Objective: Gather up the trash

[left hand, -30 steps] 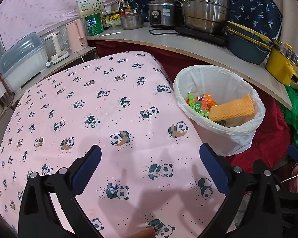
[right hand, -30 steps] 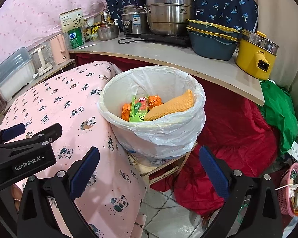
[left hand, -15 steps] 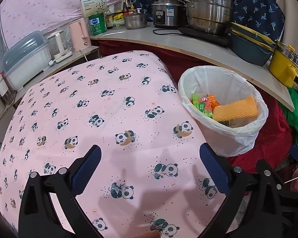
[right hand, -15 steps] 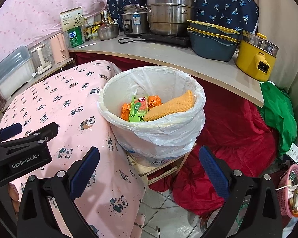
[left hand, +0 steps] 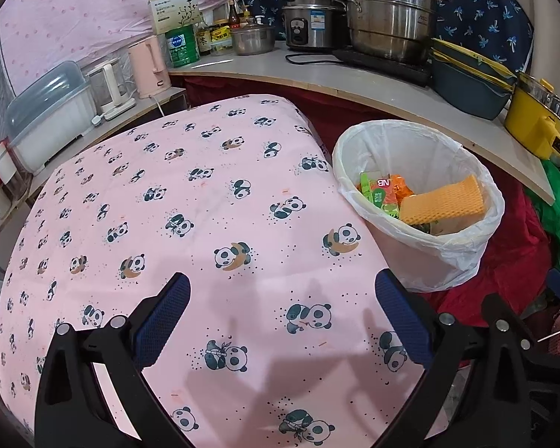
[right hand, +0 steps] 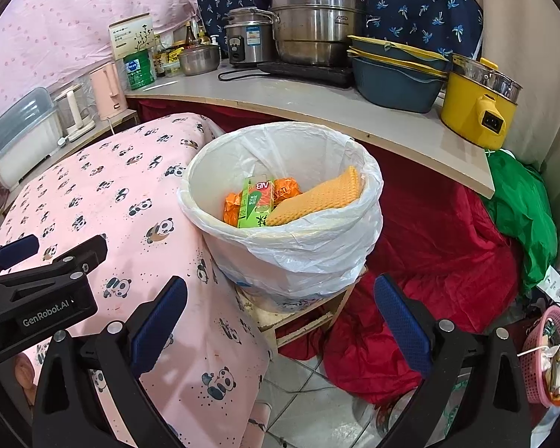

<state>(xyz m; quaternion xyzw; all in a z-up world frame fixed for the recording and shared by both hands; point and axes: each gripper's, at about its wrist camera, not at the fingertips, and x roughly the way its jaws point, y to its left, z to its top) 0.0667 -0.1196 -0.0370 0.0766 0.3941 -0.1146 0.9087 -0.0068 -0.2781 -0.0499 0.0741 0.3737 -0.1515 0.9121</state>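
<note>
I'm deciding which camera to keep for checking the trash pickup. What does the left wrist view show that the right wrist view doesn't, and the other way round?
Only the left wrist view shows the whole top of the panda tablecloth, with no trash lying on it.

Only the right wrist view shows the wooden stand under the bin, the tiled floor, the pink basket, and the left gripper from the side.

Both show the lined trash bin holding a green carton, orange wrappers and an orange sponge, plus the counter with pots. Each view's own gripper is open and empty.
</note>
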